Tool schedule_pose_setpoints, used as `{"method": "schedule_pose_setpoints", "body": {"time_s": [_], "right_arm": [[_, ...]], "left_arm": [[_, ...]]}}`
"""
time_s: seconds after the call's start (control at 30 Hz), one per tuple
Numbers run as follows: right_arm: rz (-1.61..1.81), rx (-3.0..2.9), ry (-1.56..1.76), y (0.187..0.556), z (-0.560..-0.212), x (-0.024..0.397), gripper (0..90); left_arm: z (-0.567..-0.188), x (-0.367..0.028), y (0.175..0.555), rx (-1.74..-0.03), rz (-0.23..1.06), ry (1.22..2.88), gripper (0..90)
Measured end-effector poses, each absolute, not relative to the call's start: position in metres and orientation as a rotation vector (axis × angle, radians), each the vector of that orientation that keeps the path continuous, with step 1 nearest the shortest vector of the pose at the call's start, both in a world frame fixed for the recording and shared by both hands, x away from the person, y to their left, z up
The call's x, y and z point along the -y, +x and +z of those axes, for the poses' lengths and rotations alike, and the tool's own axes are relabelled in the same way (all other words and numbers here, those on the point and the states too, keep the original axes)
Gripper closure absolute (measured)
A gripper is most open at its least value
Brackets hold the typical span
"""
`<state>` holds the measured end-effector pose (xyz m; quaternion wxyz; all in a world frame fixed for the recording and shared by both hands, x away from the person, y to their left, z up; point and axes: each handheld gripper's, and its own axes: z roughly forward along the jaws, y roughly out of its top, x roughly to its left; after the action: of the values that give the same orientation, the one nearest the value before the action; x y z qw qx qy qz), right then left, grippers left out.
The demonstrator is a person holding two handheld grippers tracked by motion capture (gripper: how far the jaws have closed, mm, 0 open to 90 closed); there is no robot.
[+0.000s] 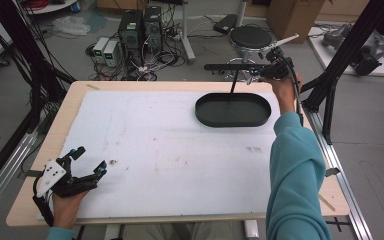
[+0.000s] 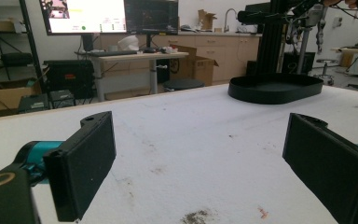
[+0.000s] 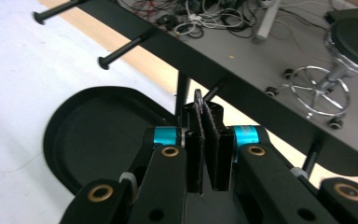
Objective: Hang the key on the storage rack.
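**Right gripper working a small ring at the peg rack above the tray**

The right gripper (image 3: 208,140) is reaching to the black peg rack (image 1: 230,66) that is standing over the far side of the oval black tray (image 1: 233,110). Its jaws are pressing nearly together on a small ring (image 3: 198,97), which is sticking up just past the pad tips, close beside one of the rack's pegs; whether the ring is already on that peg I cannot tell. The other pegs in sight are hanging bare and the tray is lying empty, so the job is looking early or at a single hanging step, with the release likely remaining.

The left gripper (image 1: 86,163) is resting well apart from the tray, at the near left corner of the table, jaws standing wide with nothing between them.

The tray is sitting on a white, lightly stained mat (image 1: 155,150) covering a pale wooden table (image 1: 75,95). Beyond the tray, a round stool (image 1: 250,36), computer boxes (image 1: 140,27) and tangled cables are crowding the grey floor.
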<state>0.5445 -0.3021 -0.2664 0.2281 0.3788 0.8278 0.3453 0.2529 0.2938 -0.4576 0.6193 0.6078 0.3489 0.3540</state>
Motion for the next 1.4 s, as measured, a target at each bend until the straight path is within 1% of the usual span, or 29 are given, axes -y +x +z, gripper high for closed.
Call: {"method": "schedule_pose_setpoints", "body": {"time_s": [0.07,0.13,0.2,0.23,0.3,0.33,0.47,0.53,0.67,0.8,0.9,1.03,1.23,1.4], "right_arm": [[0.970,-2.253,1.046,0.544,-0.265,0.303,85.2],[0.963,-2.226,1.050,0.543,-0.264,0.302,80.3],[0.971,-2.228,1.050,0.543,-0.264,0.303,77.4],[0.976,-2.223,1.056,0.543,-0.264,0.303,72.8],[1.021,-2.207,1.097,0.542,-0.264,0.303,57.0],[1.046,-2.211,1.114,0.542,-0.264,0.304,52.3],[1.139,-2.168,1.167,0.538,-0.263,0.302,10.9],[1.182,-2.134,1.199,0.533,-0.262,0.300,0.8],[1.278,-2.101,1.150,0.512,-0.260,0.299,0.8],[1.248,-2.148,1.140,0.495,-0.254,0.298,0.8],[1.323,-2.137,1.030,0.472,-0.247,0.294,0.8],[1.386,-2.133,0.942,0.444,-0.245,0.293,0.8],[1.495,-2.088,0.796,0.389,-0.260,0.293,0.8],[1.520,-2.082,0.746,0.359,-0.283,0.294,0.8]], "left_arm": [[-0.458,-0.294,0.253,-0.802,0.814,1.398,9.9],[-0.458,-0.294,0.253,-0.803,0.814,1.398,9.9],[-0.458,-0.294,0.253,-0.803,0.810,1.398,9.9],[-0.458,-0.294,0.253,-0.804,0.809,1.396,9.9],[-0.458,-0.294,0.253,-0.806,0.807,1.392,9.8],[-0.458,-0.294,0.253,-0.808,0.805,1.393,9.9],[-0.458,-0.294,0.253,-0.808,0.806,1.393,9.9],[-0.457,-0.294,0.254,-0.810,0.804,1.394,9.9],[-0.457,-0.294,0.254,-0.813,0.803,1.394,9.9],[-0.457,-0.294,0.254,-0.810,0.808,1.402,9.9],[-0.457,-0.294,0.254,-0.813,0.807,1.396,9.9],[-0.457,-0.294,0.254,-0.810,0.810,1.403,9.9],[-0.457,-0.293,0.255,-0.832,0.804,1.402,9.9],[-0.457,-0.294,0.256,-0.840,0.798,1.407,9.9]]}}
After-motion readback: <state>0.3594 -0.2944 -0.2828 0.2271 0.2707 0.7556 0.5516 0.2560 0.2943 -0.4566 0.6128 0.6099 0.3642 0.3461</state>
